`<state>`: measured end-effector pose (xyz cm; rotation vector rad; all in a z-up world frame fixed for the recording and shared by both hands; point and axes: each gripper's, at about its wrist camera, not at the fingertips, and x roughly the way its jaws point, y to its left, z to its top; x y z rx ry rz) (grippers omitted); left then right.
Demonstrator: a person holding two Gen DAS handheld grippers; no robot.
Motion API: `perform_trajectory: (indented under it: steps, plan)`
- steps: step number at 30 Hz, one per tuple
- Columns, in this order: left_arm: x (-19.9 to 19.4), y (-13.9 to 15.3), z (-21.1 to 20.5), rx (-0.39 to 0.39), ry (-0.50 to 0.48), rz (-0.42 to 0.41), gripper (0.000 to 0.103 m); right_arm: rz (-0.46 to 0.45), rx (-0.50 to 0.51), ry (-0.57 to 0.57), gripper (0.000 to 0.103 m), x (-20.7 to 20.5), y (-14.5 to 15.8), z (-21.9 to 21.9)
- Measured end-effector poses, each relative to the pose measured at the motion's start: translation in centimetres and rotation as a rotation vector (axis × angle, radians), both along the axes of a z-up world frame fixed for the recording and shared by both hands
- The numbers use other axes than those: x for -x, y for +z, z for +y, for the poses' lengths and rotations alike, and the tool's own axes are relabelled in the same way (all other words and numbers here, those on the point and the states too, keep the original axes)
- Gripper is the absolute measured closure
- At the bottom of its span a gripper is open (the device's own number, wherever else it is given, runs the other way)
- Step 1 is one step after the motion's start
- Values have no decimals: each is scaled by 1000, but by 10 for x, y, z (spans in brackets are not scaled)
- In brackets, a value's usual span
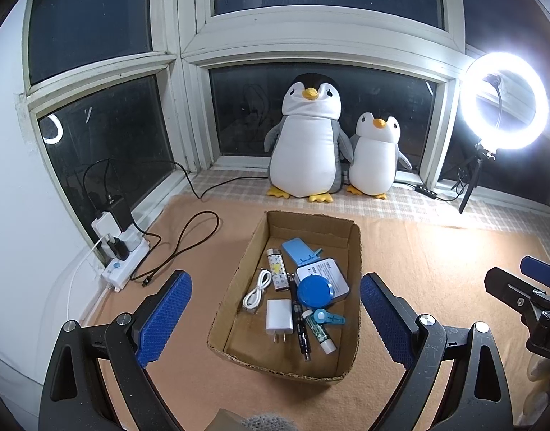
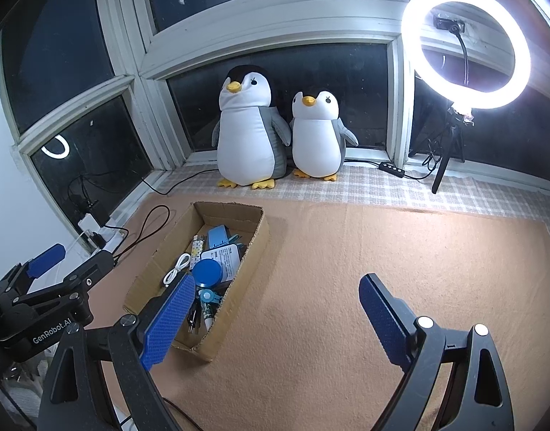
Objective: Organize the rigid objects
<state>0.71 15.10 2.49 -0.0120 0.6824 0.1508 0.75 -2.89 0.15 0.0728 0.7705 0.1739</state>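
Note:
A shallow cardboard box (image 1: 235, 280) (image 2: 253, 237) lies on the tan mat. Inside it are a white charger plug (image 1: 279, 317), a coiled white cable (image 1: 257, 287), a patterned lighter (image 1: 277, 269), a blue round lid (image 1: 315, 290) (image 2: 207, 272), a white card box (image 1: 329, 273), a light blue case (image 1: 297, 250), a black pen (image 1: 301, 327), a small tube (image 1: 320, 334) and a blue clip (image 1: 329, 316). My left gripper (image 1: 275, 318) hangs open over the box's near end, holding nothing. My right gripper (image 2: 275, 318) is open and empty over bare mat, right of the box.
Two plush penguins (image 1: 309, 140) (image 1: 377, 158) stand on the checked sill behind the box. A lit ring light (image 1: 503, 102) on a tripod stands at the back right. A power strip (image 1: 122, 264) with chargers and loose black cables (image 1: 188, 237) lies at the left by the window.

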Motion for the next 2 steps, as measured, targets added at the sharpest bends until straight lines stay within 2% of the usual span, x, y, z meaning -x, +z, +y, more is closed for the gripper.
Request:
perform_trajectory:
  steps: [2]
  plan:
    - [-1, 0, 0, 0, -1, 1, 6, 3, 0, -2, 13, -1, 0, -1]
